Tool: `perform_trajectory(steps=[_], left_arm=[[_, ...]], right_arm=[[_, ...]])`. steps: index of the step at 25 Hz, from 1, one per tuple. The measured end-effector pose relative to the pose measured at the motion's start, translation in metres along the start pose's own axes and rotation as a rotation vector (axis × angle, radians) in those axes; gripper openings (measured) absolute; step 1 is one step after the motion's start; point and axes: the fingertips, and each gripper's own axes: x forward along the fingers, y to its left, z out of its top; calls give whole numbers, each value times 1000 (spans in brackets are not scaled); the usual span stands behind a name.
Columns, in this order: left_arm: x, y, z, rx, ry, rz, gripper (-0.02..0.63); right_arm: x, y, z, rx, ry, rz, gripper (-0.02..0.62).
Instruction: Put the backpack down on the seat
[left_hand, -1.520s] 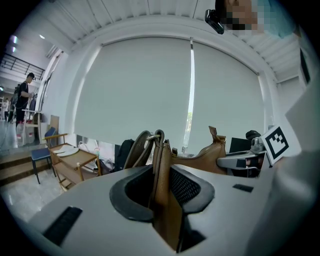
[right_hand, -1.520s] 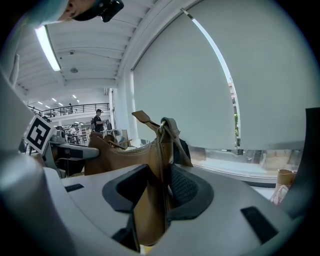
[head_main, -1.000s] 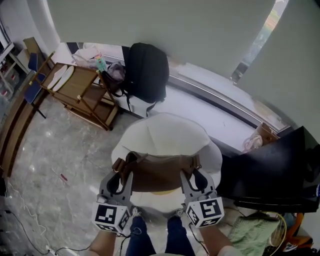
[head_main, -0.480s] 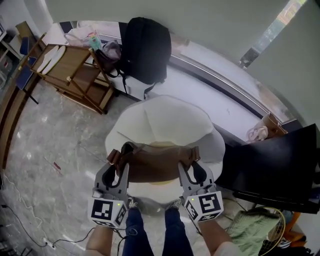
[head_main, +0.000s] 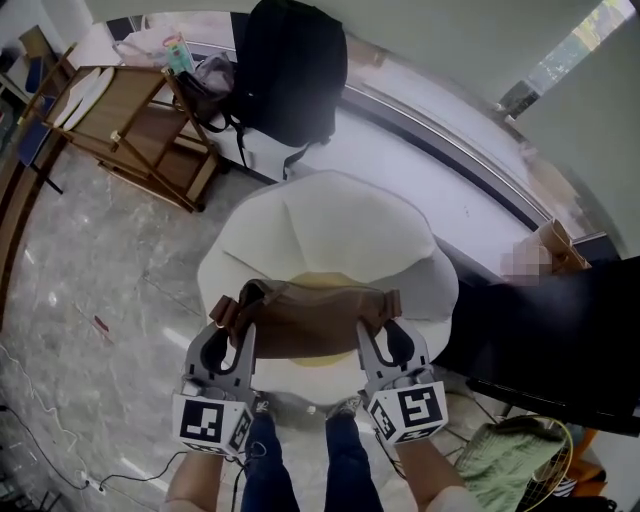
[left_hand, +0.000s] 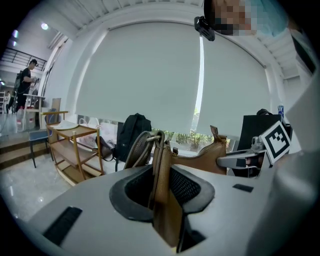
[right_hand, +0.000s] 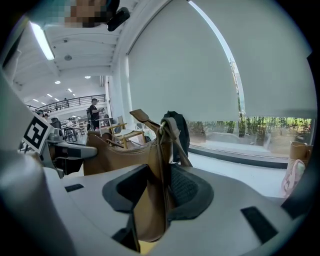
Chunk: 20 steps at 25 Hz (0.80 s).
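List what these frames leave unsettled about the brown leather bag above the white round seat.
Whether the brown leather bag touches the white round seat: head view, bag's body covers its underside.
Bag's contents: every view, leather walls hide them.
Distant dark-clothed person: left gripper view, too small to tell what they do.

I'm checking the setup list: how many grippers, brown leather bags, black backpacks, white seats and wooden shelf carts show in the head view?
grippers: 2, the left gripper and the right gripper, both with jaws shut on the bag
brown leather bag: 1
black backpack: 1
white seat: 1
wooden shelf cart: 1
Total: 6
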Motion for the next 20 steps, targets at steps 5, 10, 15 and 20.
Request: perform_trajectory(steps=[5, 10, 15, 20], left_arm=[[17, 3, -21, 4, 0, 4, 115], [33, 11, -46, 0, 8, 1, 115], [51, 16, -71, 10, 17, 0, 115], [62, 20, -92, 5, 27, -10, 115]], right_arm=[[13, -9, -21, -6, 3, 4, 152], [30, -15, -45, -16, 22, 10, 152], [46, -23, -72, -12, 36, 9, 152], [56, -28, -93, -11, 48, 7, 152]])
